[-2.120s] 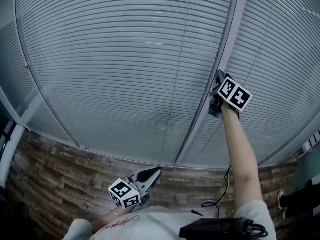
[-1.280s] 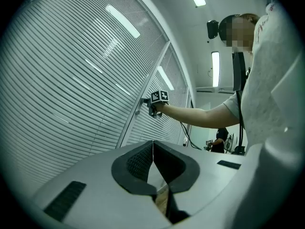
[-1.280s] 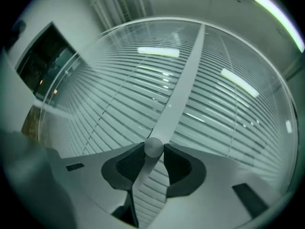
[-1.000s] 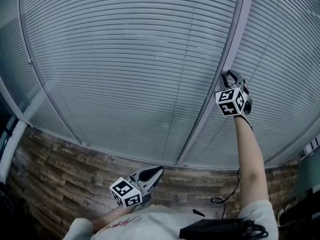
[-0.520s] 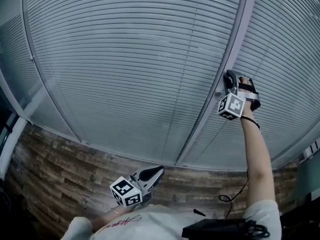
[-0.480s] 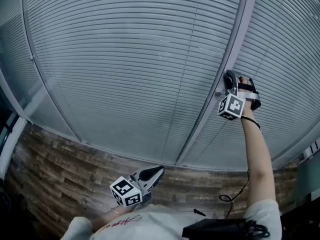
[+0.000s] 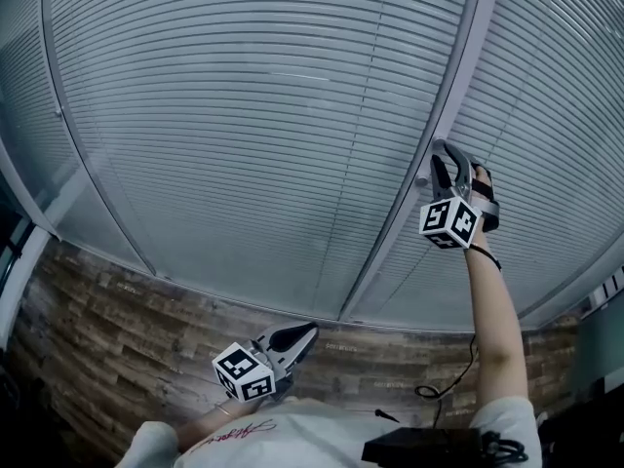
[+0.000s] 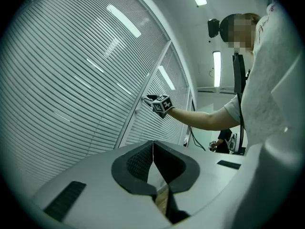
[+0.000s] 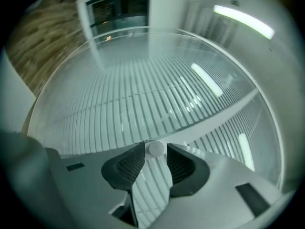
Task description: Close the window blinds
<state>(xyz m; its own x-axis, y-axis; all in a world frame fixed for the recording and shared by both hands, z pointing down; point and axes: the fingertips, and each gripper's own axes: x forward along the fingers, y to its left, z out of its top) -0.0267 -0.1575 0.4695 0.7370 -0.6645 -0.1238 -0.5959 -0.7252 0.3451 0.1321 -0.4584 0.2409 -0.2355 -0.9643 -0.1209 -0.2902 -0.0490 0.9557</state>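
White slatted blinds (image 7: 244, 115) sit behind glass panes, split by a pale upright frame bar (image 7: 450, 86). A small round white knob (image 9: 156, 148) sticks out of that bar, and my right gripper (image 9: 156, 152) is shut on it, one jaw on each side. In the head view the right gripper (image 7: 439, 156) reaches up to the knob (image 7: 422, 181) at arm's length. My left gripper (image 7: 308, 331) hangs low near the person's body, shut and holding nothing. From the left gripper view (image 8: 153, 144) the right gripper (image 8: 148, 98) shows at the bar.
Wood-pattern floor (image 7: 117, 330) lies under the window. A black cable (image 7: 444, 383) and a black device (image 7: 429, 448) sit by the person's right side. A dark opening (image 9: 119, 11) shows beyond the panes. Someone stands far back (image 8: 220, 138).
The right gripper has rolled round the knob while staying shut on it; its marker cube has turned and come lower. The left gripper has stayed in place.
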